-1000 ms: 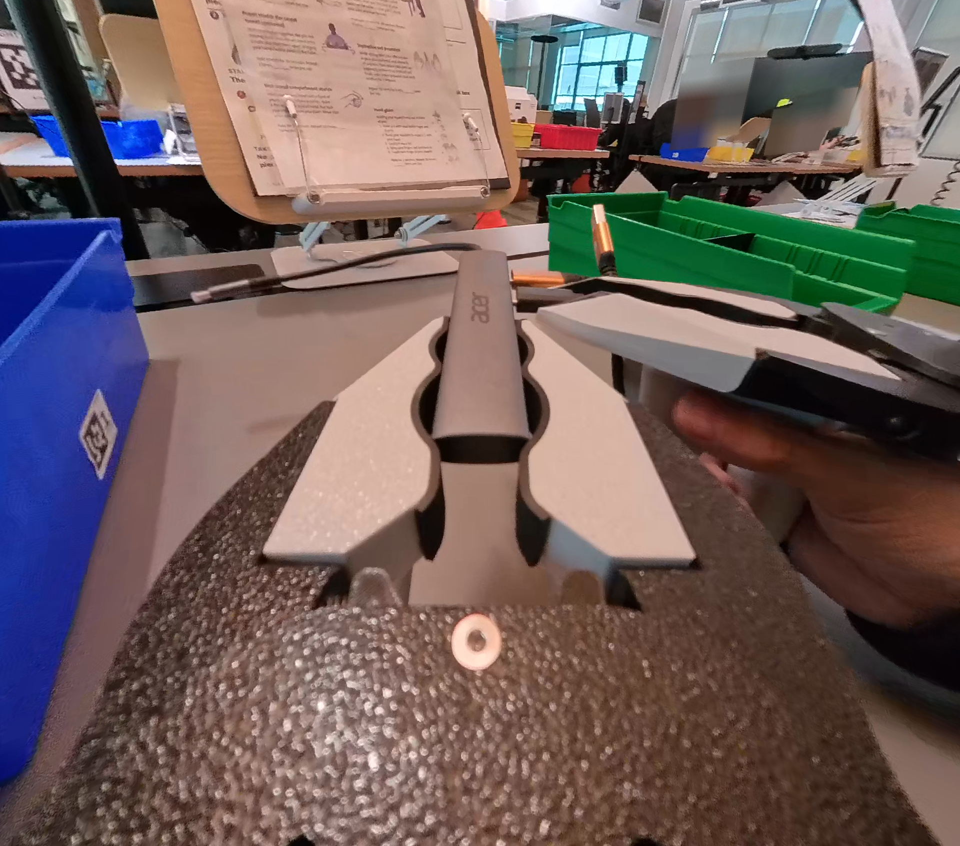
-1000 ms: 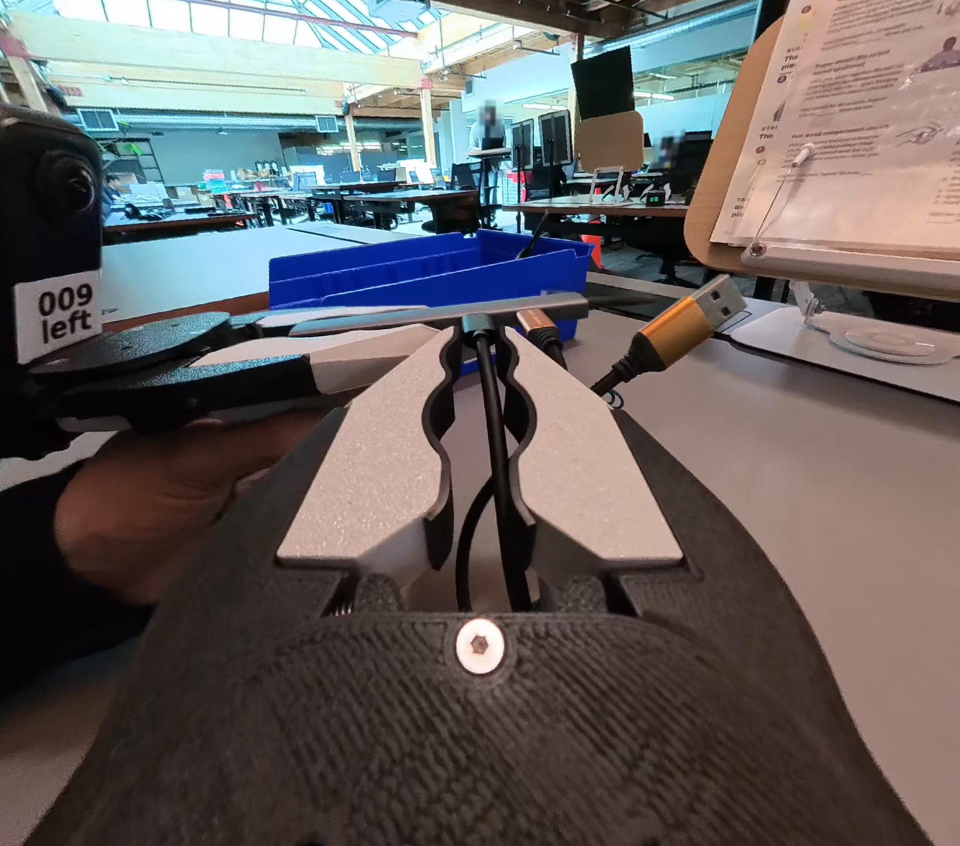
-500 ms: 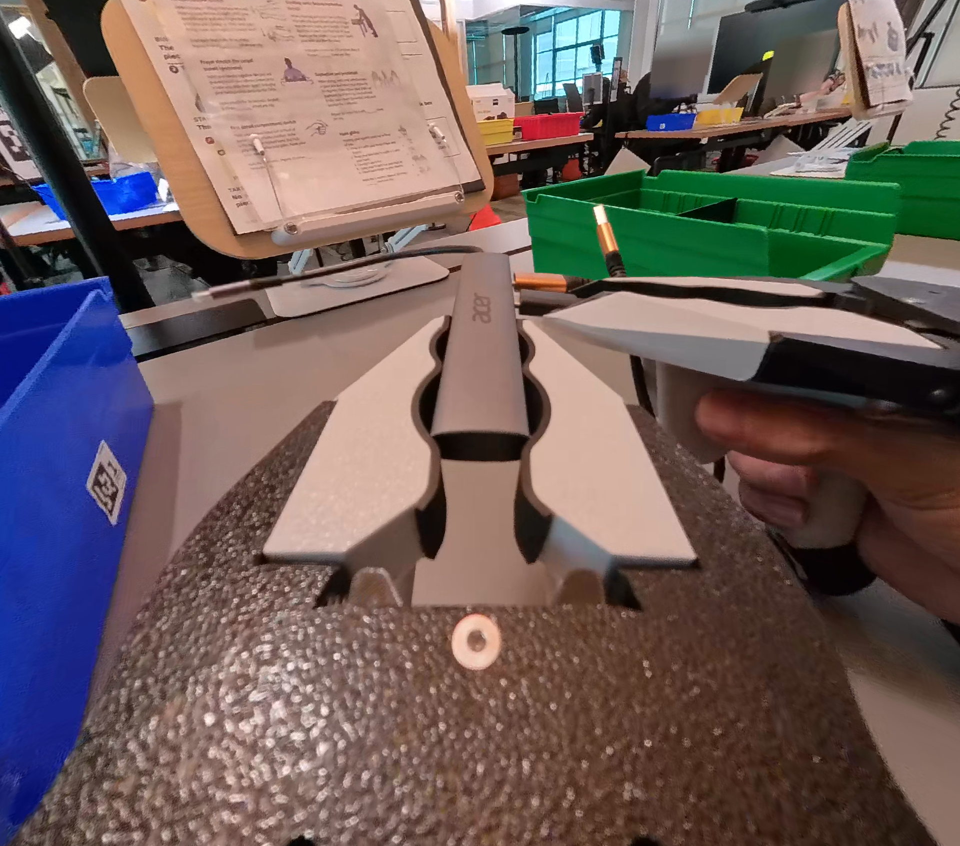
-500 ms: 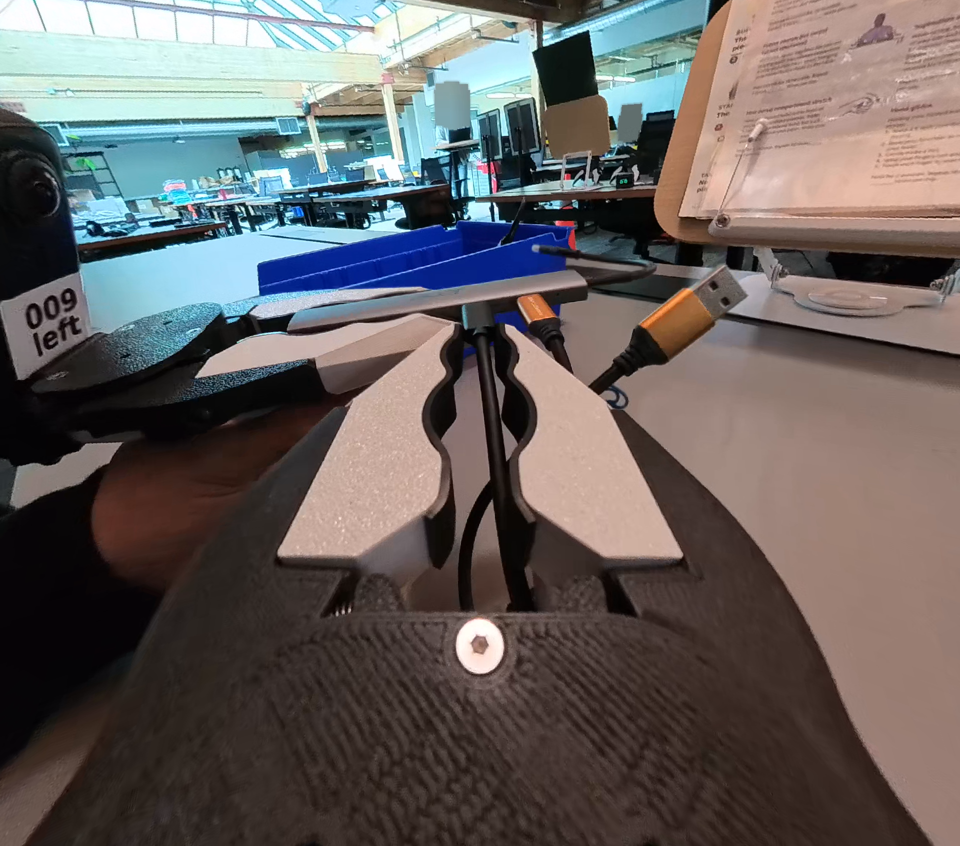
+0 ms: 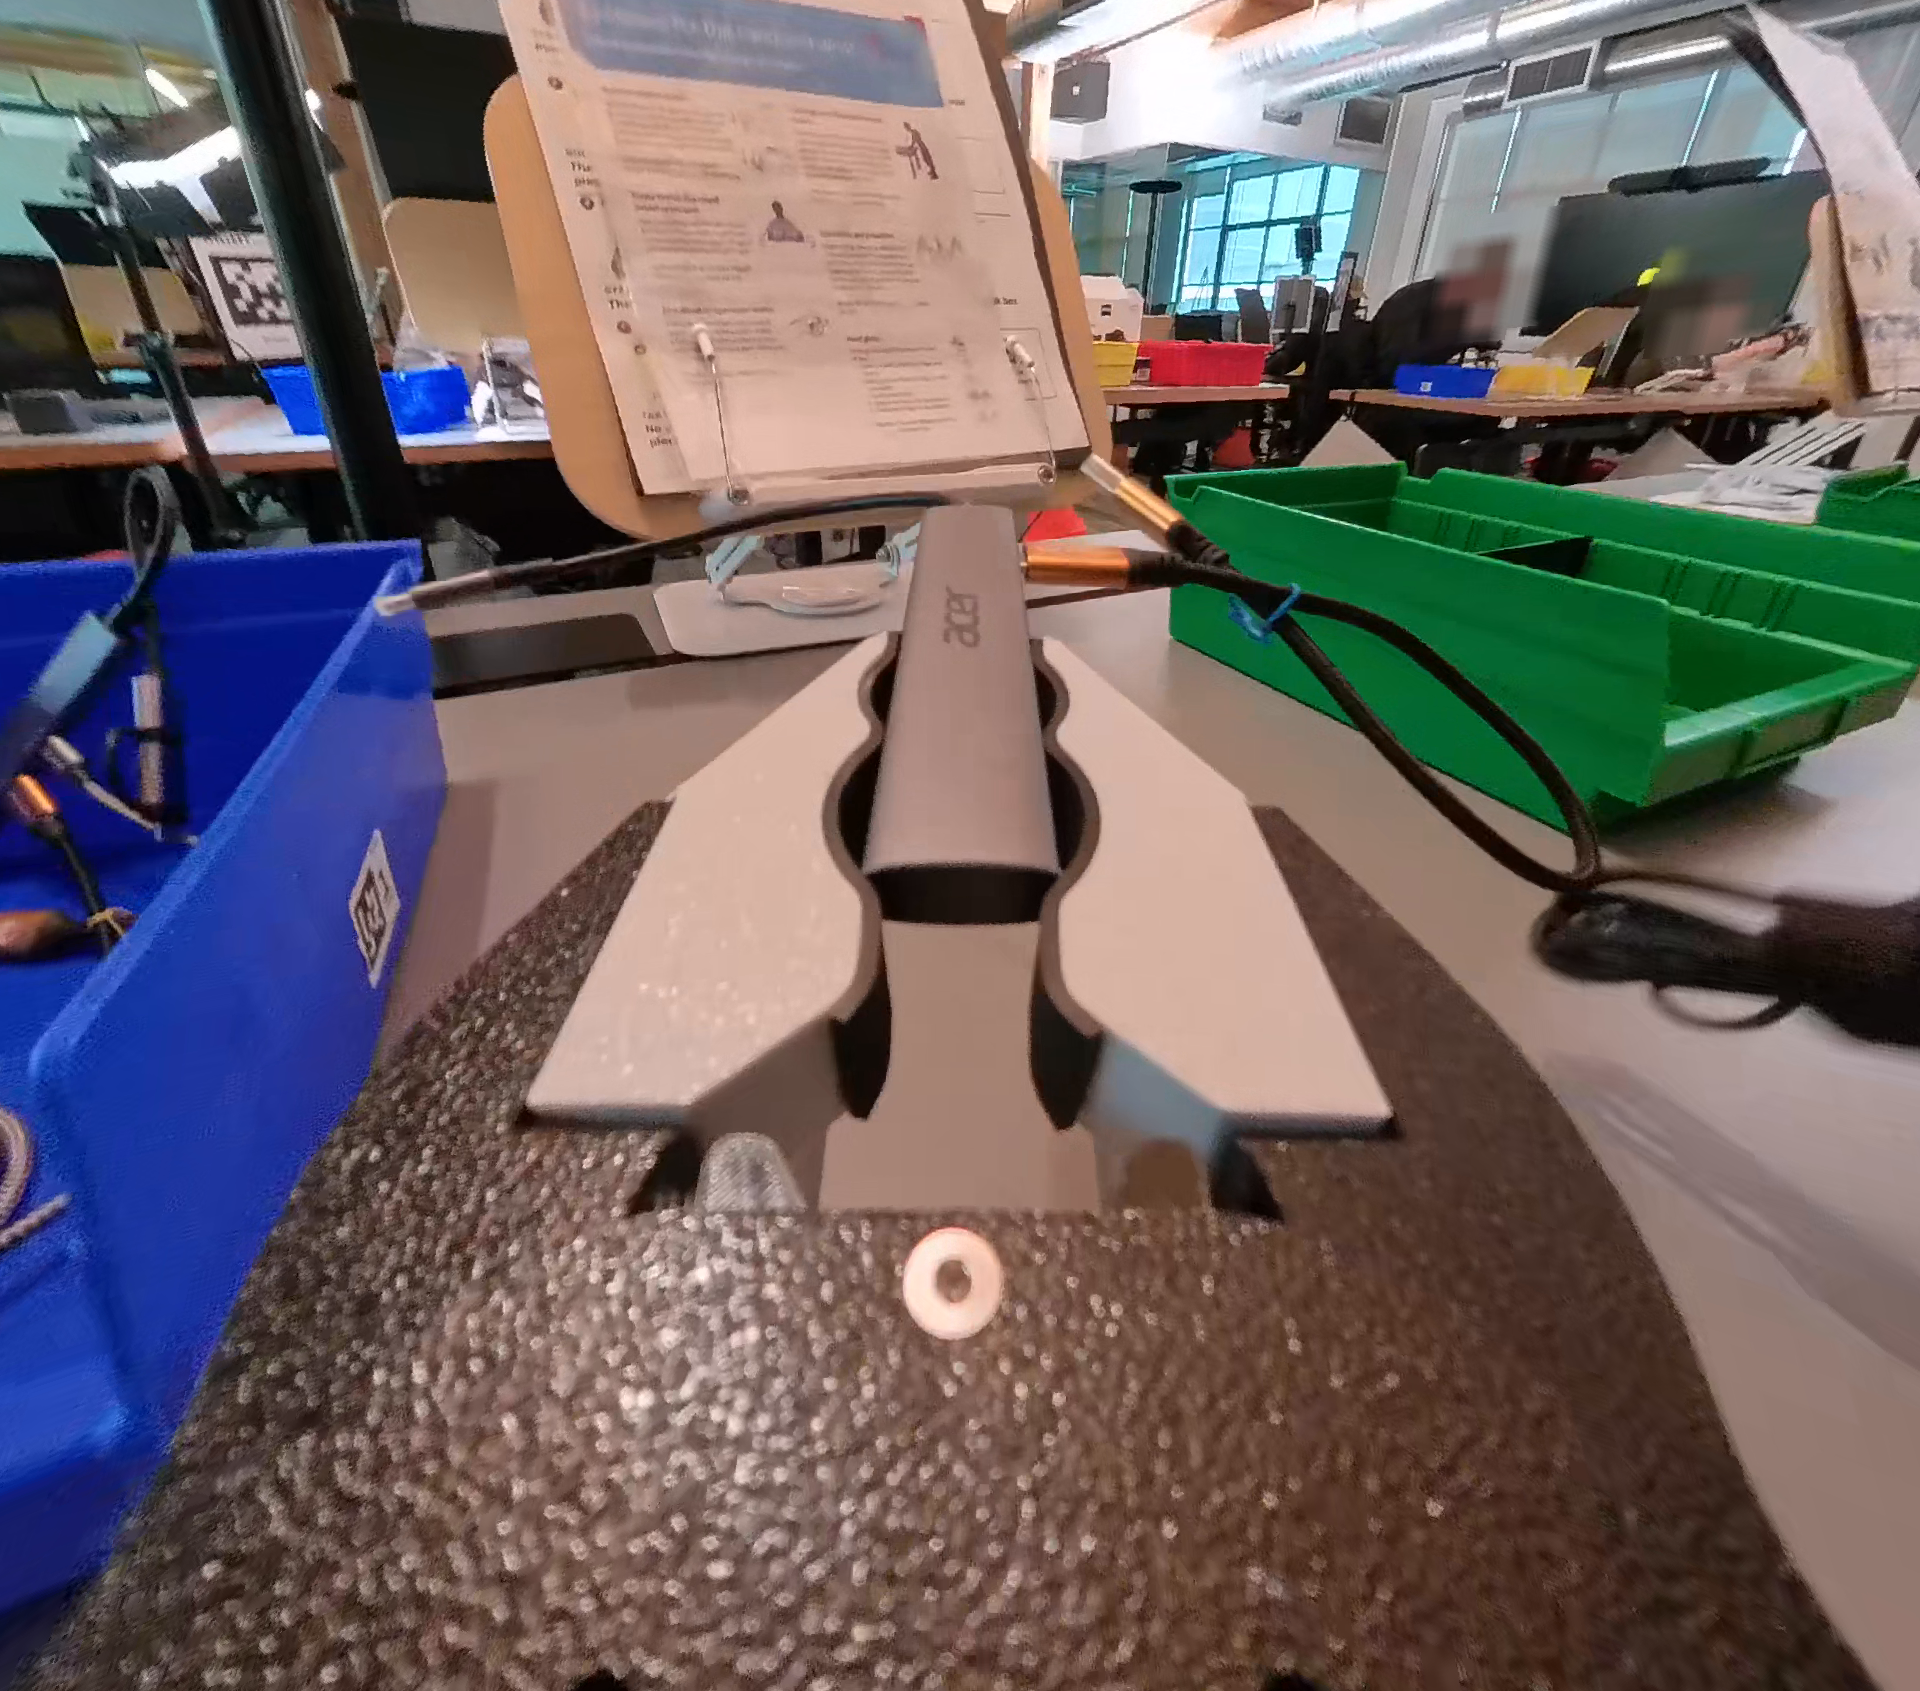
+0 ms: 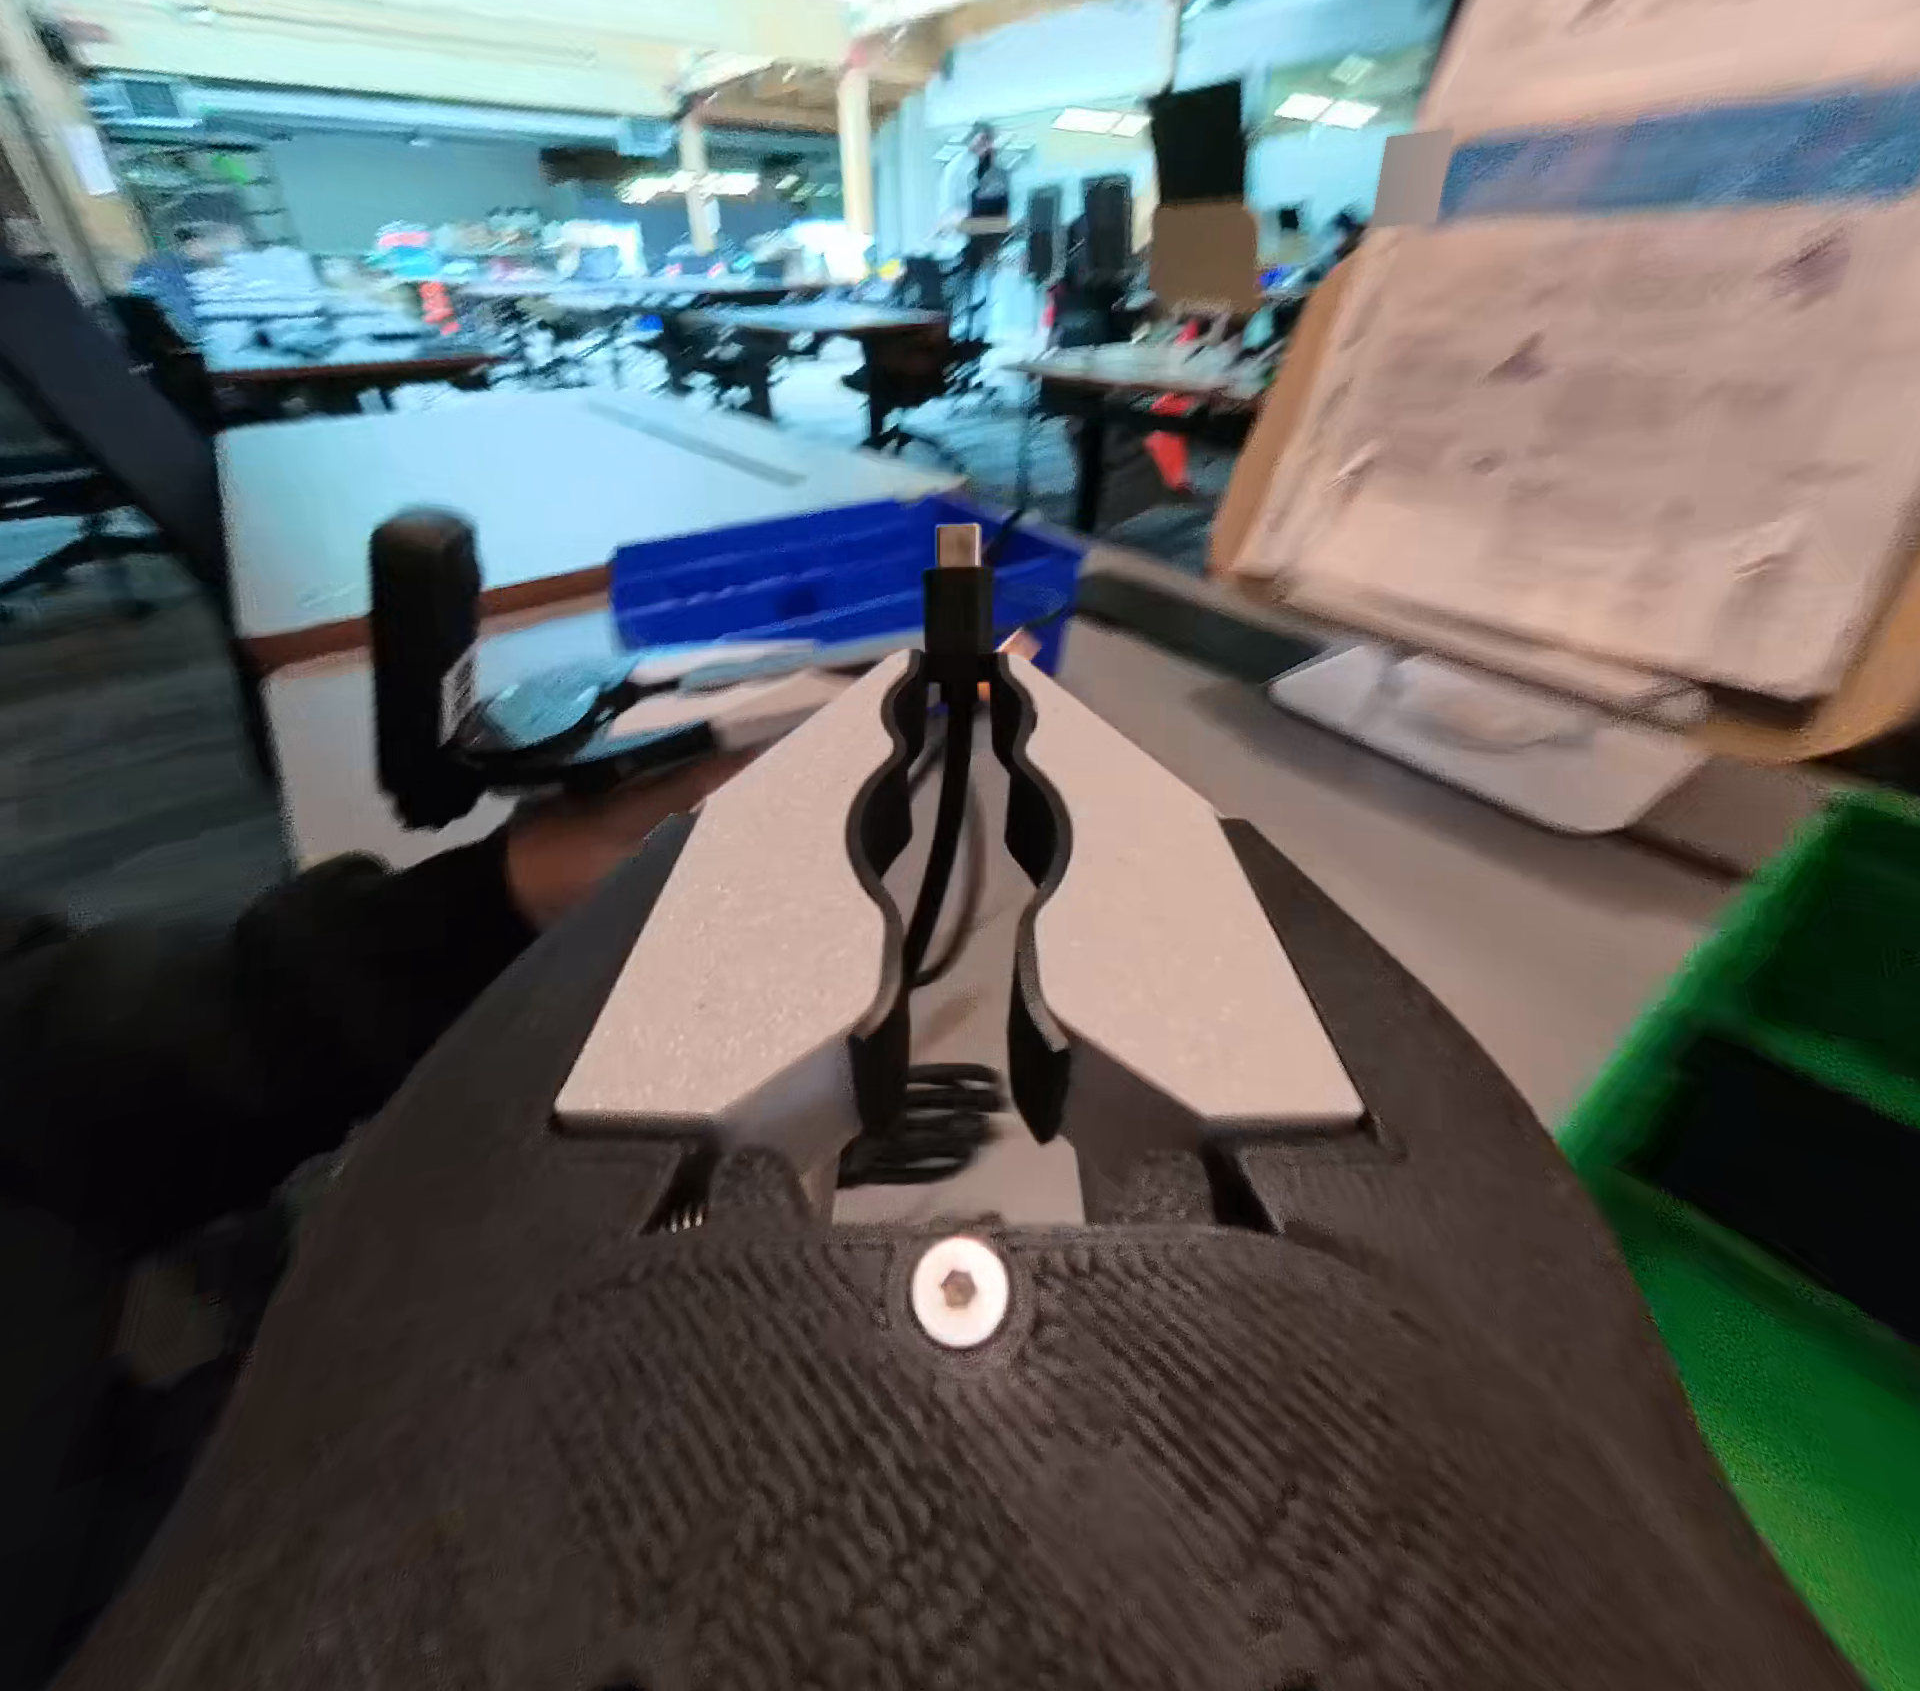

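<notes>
Left wrist view: left gripper (image 5: 961,685) clamped on grey hub (image 5: 964,706), long axis along the fingers — ports kept clear.
Hub cables: orange-collared plug (image 5: 1081,566) at 1 o'clock; braided lead (image 5: 1455,768) to 3.
Right gripper (image 6: 961,675): pinching black cable (image 6: 956,613), connector up — blurred.
Bins: blue bin (image 5: 239,966) at 9; green bin (image 5: 1558,644) at 2.

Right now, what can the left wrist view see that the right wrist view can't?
Only the left wrist view shows the left tongs shut on a grey hub, with an orange-tipped plug in its side and braided cable trailing off. Only the right wrist view shows the right tongs shut on a black plug. Both share the blue bin, green bin and paper stand.
</notes>
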`<control>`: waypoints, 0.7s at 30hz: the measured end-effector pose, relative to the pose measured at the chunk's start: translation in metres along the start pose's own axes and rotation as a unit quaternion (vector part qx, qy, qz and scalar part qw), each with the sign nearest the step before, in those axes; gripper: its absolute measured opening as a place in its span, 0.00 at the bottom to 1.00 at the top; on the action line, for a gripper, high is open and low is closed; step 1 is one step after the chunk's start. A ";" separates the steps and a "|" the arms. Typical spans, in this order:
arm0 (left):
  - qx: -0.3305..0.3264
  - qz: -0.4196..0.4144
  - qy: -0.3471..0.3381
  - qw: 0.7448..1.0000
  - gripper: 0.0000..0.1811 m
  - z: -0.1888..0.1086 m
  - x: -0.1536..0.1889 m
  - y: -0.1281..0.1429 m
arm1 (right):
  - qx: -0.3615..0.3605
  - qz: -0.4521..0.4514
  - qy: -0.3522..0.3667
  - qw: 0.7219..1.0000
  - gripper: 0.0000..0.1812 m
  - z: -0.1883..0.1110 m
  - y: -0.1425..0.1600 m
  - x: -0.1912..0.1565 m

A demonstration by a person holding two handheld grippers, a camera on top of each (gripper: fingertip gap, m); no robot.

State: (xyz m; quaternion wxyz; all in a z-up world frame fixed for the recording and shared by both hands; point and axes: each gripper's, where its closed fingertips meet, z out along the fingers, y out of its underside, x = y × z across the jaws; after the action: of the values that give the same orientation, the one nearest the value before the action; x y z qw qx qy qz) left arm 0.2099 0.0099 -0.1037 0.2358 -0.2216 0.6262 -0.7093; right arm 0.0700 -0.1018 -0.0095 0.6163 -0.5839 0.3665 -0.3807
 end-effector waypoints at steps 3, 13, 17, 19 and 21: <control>-0.002 -0.015 0.005 1.000 0.12 0.000 -0.002 0.002 | 0.038 -0.033 0.065 0.997 0.06 -0.036 -0.054 0.043; -0.017 -0.002 0.029 0.999 0.12 0.004 0.009 0.008 | -0.077 -0.046 0.155 0.984 0.06 -0.062 -0.030 0.175; -0.020 -0.005 0.036 0.999 0.12 0.005 0.011 0.009 | -0.146 -0.045 0.204 0.967 0.06 -0.054 0.021 0.208; -0.021 -0.005 0.042 0.999 0.12 0.005 0.013 0.009 | -0.197 -0.044 0.204 0.958 0.06 -0.046 0.053 0.214; -0.021 -0.002 0.043 0.999 0.12 0.005 0.013 0.009 | -0.209 -0.017 0.184 0.960 0.06 -0.033 0.073 0.211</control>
State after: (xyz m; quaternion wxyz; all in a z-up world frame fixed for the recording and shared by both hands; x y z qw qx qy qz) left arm 0.2029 -0.0033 -0.1121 0.2027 -0.1970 0.6501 -0.7053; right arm 0.1371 -0.3039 -0.0853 0.3962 -0.6257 0.5348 -0.4068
